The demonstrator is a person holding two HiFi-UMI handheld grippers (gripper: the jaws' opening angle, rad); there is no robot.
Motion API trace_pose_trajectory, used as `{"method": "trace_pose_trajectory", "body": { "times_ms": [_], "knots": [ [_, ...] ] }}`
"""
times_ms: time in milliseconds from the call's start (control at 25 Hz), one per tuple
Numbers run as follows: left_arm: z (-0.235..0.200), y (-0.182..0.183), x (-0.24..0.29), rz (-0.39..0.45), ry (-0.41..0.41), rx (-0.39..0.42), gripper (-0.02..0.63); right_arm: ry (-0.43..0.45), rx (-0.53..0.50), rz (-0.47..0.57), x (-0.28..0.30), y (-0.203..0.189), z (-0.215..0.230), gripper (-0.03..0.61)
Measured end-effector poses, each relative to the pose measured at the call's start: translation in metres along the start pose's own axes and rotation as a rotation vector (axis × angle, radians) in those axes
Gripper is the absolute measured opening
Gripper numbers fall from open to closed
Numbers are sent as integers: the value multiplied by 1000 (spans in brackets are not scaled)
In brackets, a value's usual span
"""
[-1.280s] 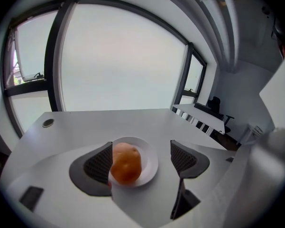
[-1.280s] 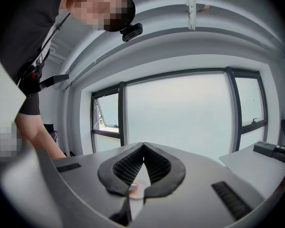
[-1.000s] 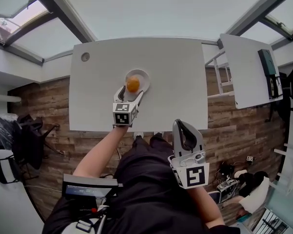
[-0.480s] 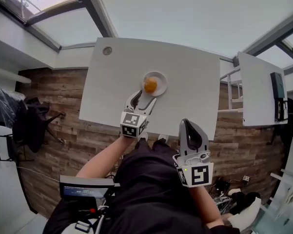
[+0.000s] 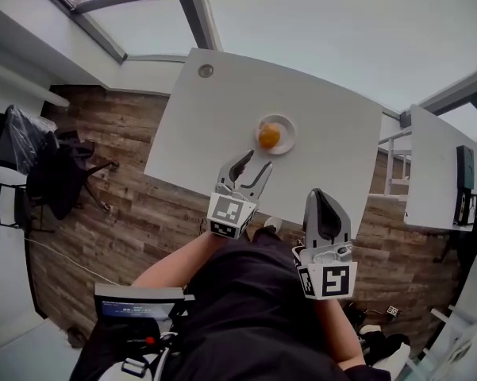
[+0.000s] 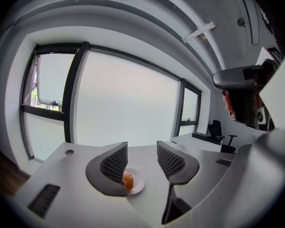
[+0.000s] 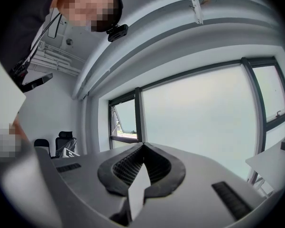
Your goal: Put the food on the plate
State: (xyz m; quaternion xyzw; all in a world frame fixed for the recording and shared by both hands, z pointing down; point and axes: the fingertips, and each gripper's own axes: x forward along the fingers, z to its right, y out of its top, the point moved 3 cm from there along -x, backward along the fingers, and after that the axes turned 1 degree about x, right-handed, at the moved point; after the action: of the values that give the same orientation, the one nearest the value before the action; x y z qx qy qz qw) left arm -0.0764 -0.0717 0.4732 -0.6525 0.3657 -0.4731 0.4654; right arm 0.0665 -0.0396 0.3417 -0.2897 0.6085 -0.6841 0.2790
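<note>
Our left gripper is closing on nothing, with the orange food sitting on the plate just past its tips. Our right gripper is pinched together and empty, further back.

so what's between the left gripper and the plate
Only bare table, in the head view; the left gripper, jaws closing on nothing, sits short of the plate.

Bright, even daylight throughout. It comes from the large pale glass windows, which are blown out to near-white in both gripper views. Shadows are soft: the small round white plate barely shades the white rectangular tabletop. Heavy fisheye bowing towards the edges. Gripper-view corners are vignetted black. Head view is sharp at centre.
</note>
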Motion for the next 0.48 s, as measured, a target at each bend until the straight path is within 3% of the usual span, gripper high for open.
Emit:
{"method": "trace_pose_trajectory", "body": {
  "times_ms": [240, 480],
  "knots": [
    [7, 25, -28, 69, 14, -41, 151, 54, -11, 4, 8, 2, -14, 6],
    [2, 41, -53, 141, 76, -8, 34, 86, -15, 8, 14, 4, -26, 6]
  ]
}}
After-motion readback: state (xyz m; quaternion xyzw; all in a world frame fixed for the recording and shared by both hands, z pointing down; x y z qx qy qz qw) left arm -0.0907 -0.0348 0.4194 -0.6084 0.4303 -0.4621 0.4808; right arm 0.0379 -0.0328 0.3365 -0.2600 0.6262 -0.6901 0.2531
